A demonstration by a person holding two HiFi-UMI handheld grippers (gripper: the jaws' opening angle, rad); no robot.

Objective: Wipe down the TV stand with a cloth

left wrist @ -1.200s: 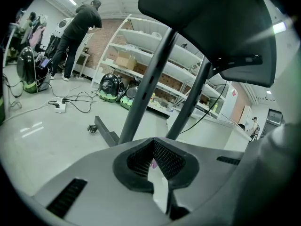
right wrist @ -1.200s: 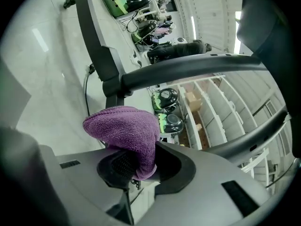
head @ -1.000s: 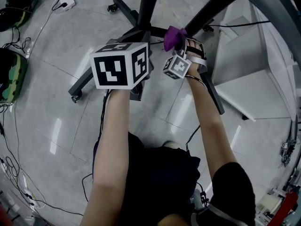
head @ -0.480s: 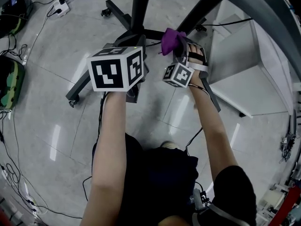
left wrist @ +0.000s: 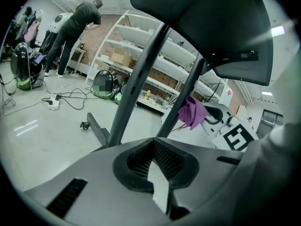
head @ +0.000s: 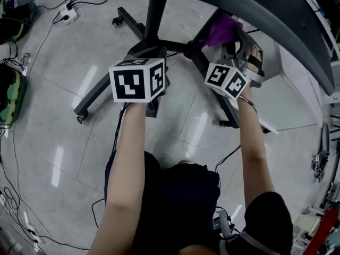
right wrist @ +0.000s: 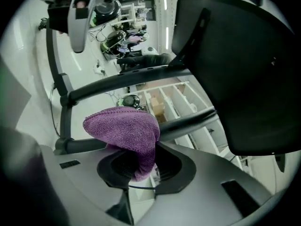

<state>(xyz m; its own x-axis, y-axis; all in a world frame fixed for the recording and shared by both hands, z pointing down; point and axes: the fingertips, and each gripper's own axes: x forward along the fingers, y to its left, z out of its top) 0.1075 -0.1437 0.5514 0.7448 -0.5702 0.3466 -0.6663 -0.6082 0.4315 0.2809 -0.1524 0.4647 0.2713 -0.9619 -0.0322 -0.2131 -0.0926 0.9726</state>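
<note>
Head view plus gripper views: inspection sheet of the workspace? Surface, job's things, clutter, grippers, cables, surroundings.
Surface: glossy grey tiled floor; no tabletop seen.
Job's things: black wheeled TV stand; purple cloth bunched beside its right post, contact unclear.
Clutter: green bag at the left edge.
Grippers: right gripper shut on the cloth; left gripper shut, empty.
Cables: power strip with leads, top left; loose cables lower left.
Surroundings: white shelving; a person bent over in the background.
</note>
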